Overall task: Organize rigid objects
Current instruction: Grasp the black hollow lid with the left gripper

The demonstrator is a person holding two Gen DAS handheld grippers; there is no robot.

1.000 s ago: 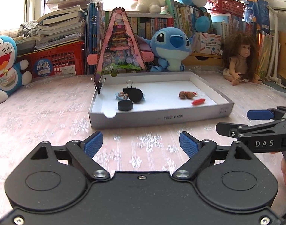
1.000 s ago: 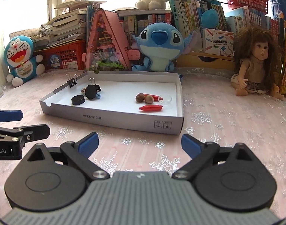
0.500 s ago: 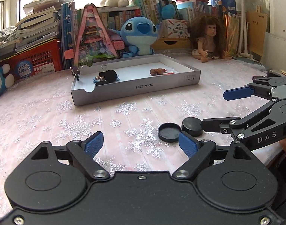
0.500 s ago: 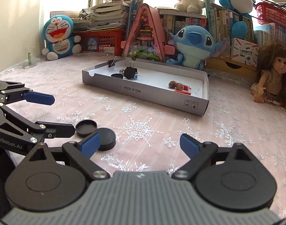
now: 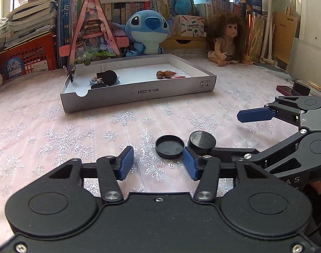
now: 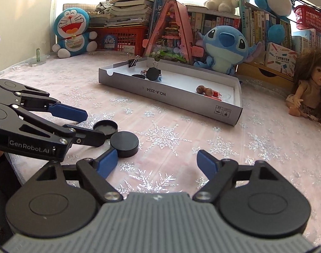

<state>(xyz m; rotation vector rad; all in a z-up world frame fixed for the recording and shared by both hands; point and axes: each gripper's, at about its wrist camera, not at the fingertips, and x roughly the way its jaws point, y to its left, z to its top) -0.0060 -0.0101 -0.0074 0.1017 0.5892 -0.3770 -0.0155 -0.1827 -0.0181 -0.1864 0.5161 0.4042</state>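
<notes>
Two black round caps lie on the snowflake tablecloth: an upturned cap (image 5: 169, 149) (image 6: 105, 126) and a flat-topped cap (image 5: 202, 140) (image 6: 124, 141) beside it. My left gripper (image 5: 158, 164) (image 6: 86, 126) is closing with nothing between its pads; the upturned cap sits just ahead of its right fingertip. My right gripper (image 6: 158, 162) (image 5: 219, 132) is wide and closing slightly, also with nothing between its pads, and the flat-topped cap lies by its left fingertip. Farther back, a white tray (image 5: 139, 92) (image 6: 171, 99) holds binder clips, black caps, nuts and a red piece.
Along the back stand a pink triangular model house (image 5: 93, 33), a blue plush (image 5: 147, 31), a doll (image 5: 225, 40), a red basket (image 5: 27, 57) and shelves of books. A dark red object (image 5: 284, 89) lies near the table's right edge.
Both grippers have pulled back from the tray and dipped toward the two black caps, which came into view close ahead. The left gripper's fingers have drawn much closer together; the right's narrowed a little.
</notes>
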